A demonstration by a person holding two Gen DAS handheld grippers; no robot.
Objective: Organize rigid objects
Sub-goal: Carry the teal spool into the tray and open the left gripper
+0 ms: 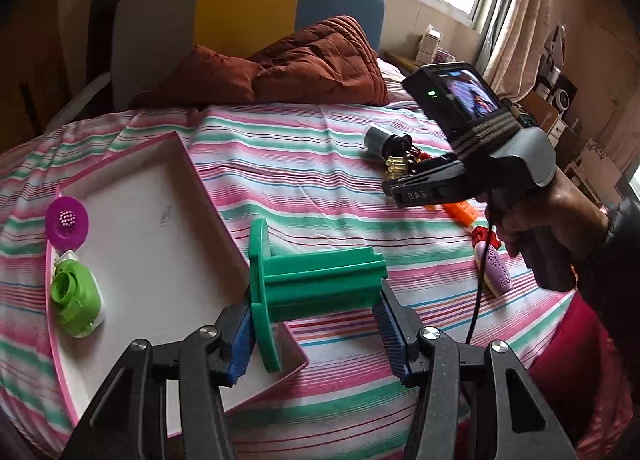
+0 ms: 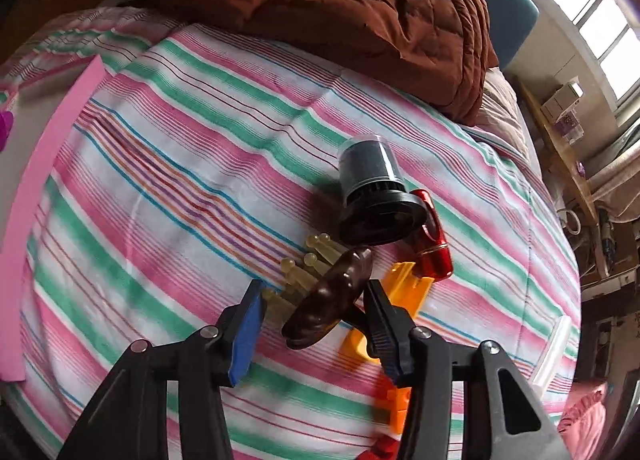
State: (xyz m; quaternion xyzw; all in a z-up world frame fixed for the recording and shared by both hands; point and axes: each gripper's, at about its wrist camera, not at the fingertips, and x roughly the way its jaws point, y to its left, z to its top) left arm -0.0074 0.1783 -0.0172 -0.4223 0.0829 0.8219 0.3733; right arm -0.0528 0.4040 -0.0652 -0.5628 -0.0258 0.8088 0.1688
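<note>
My left gripper (image 1: 314,316) is shut on a green plastic spool (image 1: 316,280), one blue pad on its round flange and the other on its far end. The spool hangs over the near corner of a white tray with a pink rim (image 1: 160,220). A purple strainer (image 1: 66,218) and a green-and-white piece (image 1: 76,296) lie in the tray. My right gripper (image 2: 316,292) points down at a pile on the bed. A brown brush (image 2: 332,296) with yellowish bristles sits between its jaws, with the bristle tips at the left pad (image 2: 246,332) and the back against the right finger.
The pile also holds a black-and-grey cap (image 2: 372,188), a red glossy piece (image 2: 434,244) and orange plastic parts (image 2: 404,288). A purple perforated piece (image 1: 496,268) lies nearer the person's hand. A brown quilt (image 1: 320,60) is heaped at the headboard on the striped sheet (image 2: 180,180).
</note>
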